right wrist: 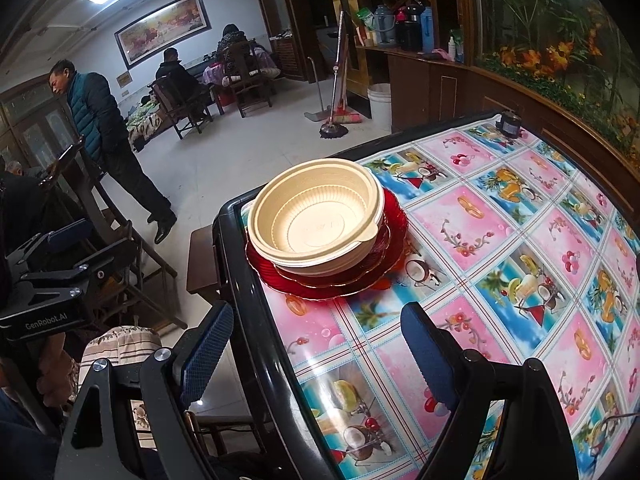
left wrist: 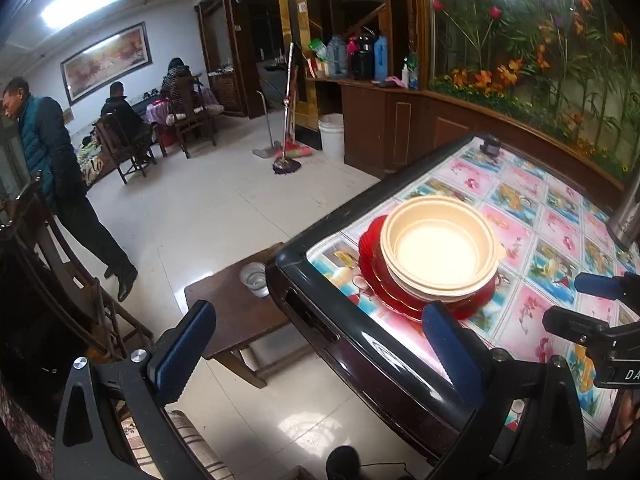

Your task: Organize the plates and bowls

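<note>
While both handheld grippers hang back near the front edge of the table, the stack of dishes sits ahead of them, untouched. The left gripper [left wrist: 324, 356], with two blue-padded black fingers spread wide apart and nothing between them, straddles the table's dark glossy rim [left wrist: 360, 336]; its right finger stands just short of the stack in the left wrist view. The right gripper [right wrist: 320, 356] is likewise spread wide and empty, its fingers over the table's near corner, with the stack beyond them and clear of both pads.

The stack sits close to the table's left corner on a glossy plastic tablecloth printed with pink and blue fruit-and-flower squares [right wrist: 500, 240]. At the bottom lie translucent red plates with scalloped, ribbed edges [right wrist: 348, 280]; at least two show, nested and slightly offset. On them rest cream-coloured round plastic bowls [right wrist: 316, 220], one inside another, upright, with ribbed inner walls, a flat base and a small tab on the rim. The top bowl is empty.

Beyond the table, a person in a dark puffer jacket [right wrist: 100, 120] stands on the pale tiled floor.
</note>
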`<state>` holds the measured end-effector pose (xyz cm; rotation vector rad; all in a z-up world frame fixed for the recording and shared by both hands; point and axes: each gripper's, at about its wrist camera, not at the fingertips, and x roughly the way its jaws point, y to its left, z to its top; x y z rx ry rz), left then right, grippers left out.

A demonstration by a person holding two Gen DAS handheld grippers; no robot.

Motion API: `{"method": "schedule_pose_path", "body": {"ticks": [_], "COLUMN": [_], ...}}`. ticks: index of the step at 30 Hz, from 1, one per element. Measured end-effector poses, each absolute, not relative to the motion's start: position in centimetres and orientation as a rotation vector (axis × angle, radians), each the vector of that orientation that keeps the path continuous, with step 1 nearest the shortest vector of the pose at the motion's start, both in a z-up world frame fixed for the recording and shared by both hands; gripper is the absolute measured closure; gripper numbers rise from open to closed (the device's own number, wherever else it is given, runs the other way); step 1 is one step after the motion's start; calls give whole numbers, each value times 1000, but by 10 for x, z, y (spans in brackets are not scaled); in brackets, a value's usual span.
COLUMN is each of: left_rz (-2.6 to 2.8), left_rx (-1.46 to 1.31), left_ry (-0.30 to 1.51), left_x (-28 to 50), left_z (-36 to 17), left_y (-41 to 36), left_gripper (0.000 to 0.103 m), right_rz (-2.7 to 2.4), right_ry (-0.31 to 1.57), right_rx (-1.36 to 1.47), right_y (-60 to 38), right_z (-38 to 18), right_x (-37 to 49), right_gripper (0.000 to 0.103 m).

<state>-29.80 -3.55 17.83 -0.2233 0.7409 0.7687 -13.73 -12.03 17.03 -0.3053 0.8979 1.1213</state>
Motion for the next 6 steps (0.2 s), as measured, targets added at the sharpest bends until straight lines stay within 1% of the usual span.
{"method": "schedule_pose_path", "body": {"ticks": [6], "left_rz": [779], "left_rx": [-219], "left_ry": [741], "left_x": [-303], "left_z": [179], "left_y": [-35], "left_gripper": [0], "right_rz": [1136], "right_ry": [895], "right_rx": [-313], "right_y": [-114], "right_z": [172], "right_x": [-140], "right_gripper": [14]}}
